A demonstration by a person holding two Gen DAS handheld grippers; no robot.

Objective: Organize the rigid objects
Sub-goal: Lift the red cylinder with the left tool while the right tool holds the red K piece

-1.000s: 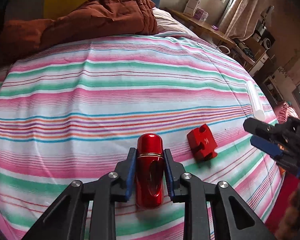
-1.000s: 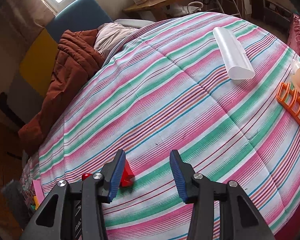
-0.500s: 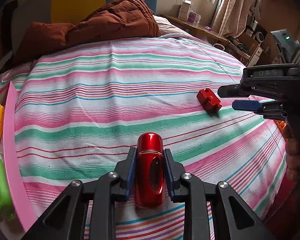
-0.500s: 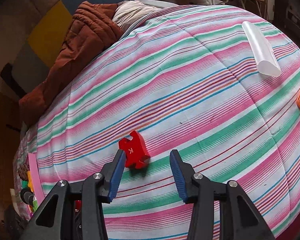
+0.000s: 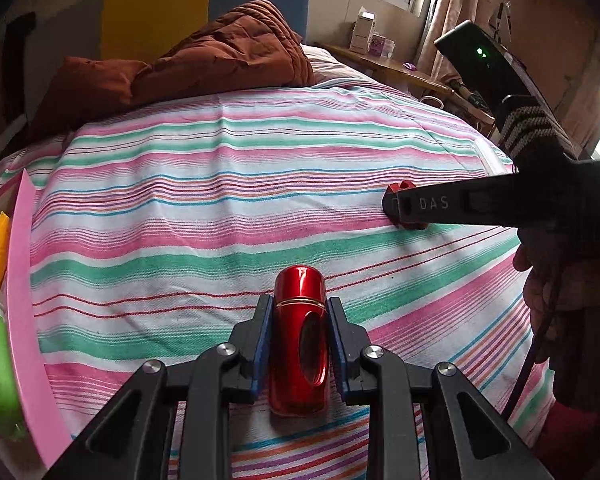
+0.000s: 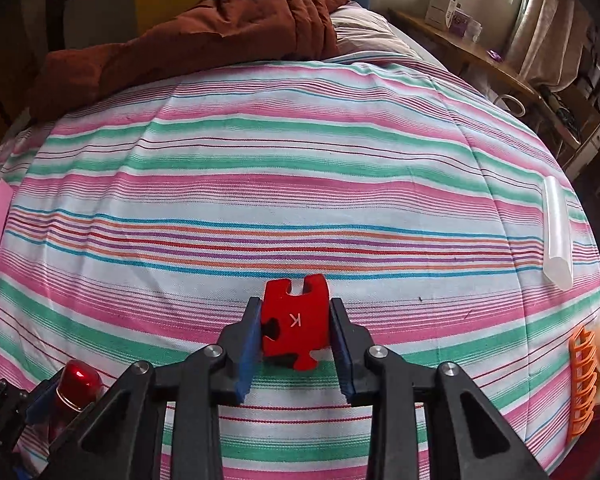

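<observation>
Left wrist view: the left gripper [image 5: 300, 340] is clamped tight on a glossy red metal tube [image 5: 299, 344], a rounded cylinder with a thin gold band near its top and an oval dark window in its side. Blue pads [image 5: 261, 354] press both flanks of it. The tube hangs over the near part of a bed [image 5: 220, 208] covered in woven cotton with pink, green, white and thin blue and orange stripes. Toward the bed's right edge the right gripper [image 5: 398, 210] comes in sideways, a flat black arm marked DAS, its tip over a red block [image 5: 408, 222] that is mostly hidden here. A hand [image 5: 548, 292] holds its handle. A smooth pink board [image 5: 28, 320] runs along the left edge, with yellow and green plastic pieces beyond it. A rumpled rust-brown quilt [image 5: 220, 60] lies at the far end.

Right wrist view: the right gripper [image 6: 296, 340] has just been closing, and its pads now meet both sides of the block [image 6: 294, 320], a flat, matte jigsaw-shaped piece with a notch on top, a tab below and a white K on its face. It sits on the bed near the front edge. A frosted, translucent tube [image 6: 558, 236] lies near the right edge, and an orange ribbed plastic rack [image 6: 582, 384] sits at the right front corner. The red tube [image 6: 76, 388] shows at lower left in the other gripper.
</observation>
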